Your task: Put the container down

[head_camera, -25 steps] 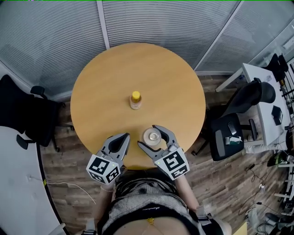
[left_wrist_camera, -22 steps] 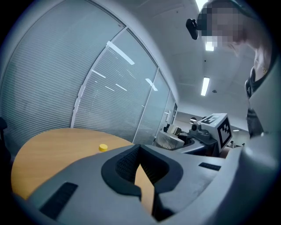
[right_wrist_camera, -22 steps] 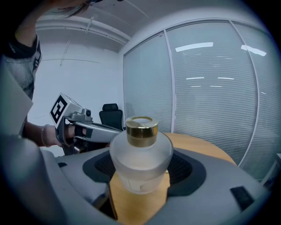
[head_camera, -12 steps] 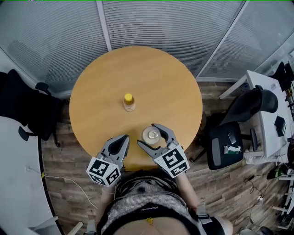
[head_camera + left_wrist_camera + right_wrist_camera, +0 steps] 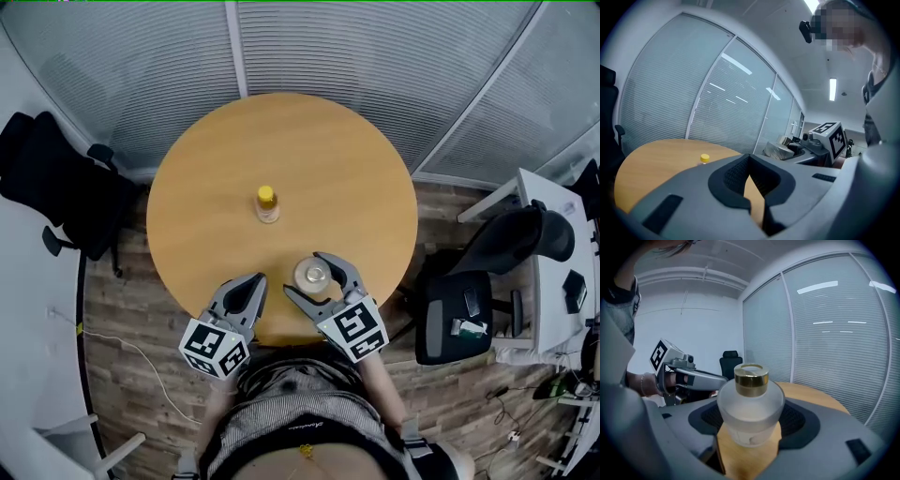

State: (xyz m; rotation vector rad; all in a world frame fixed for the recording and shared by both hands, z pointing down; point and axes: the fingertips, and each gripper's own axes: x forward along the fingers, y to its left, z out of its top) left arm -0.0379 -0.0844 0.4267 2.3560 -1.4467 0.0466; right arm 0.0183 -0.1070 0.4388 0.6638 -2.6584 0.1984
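A frosted glass container (image 5: 312, 275) with a gold cap (image 5: 751, 378) stands upright near the front edge of the round wooden table (image 5: 356, 169). My right gripper (image 5: 303, 274) is shut on it, with a jaw against each side of its wide body (image 5: 750, 408). Its base looks level with the tabletop; I cannot tell whether it touches. My left gripper (image 5: 255, 280) is beside it to the left, over the table edge, shut and empty, its tips meeting (image 5: 749, 157). From the left gripper view the right gripper (image 5: 827, 140) and the container (image 5: 780, 151) show at the right.
A small bottle with a yellow cap (image 5: 267, 203) stands near the table's middle, also in the left gripper view (image 5: 705, 159). Black office chairs stand at the left (image 5: 56, 187) and right (image 5: 459, 309), and a white desk (image 5: 553, 244) at the right. Glass walls with blinds curve behind the table.
The head view has shifted a little, so the table and bottle sit slightly elsewhere in the frame. Both grippers and the container keep their places on the table.
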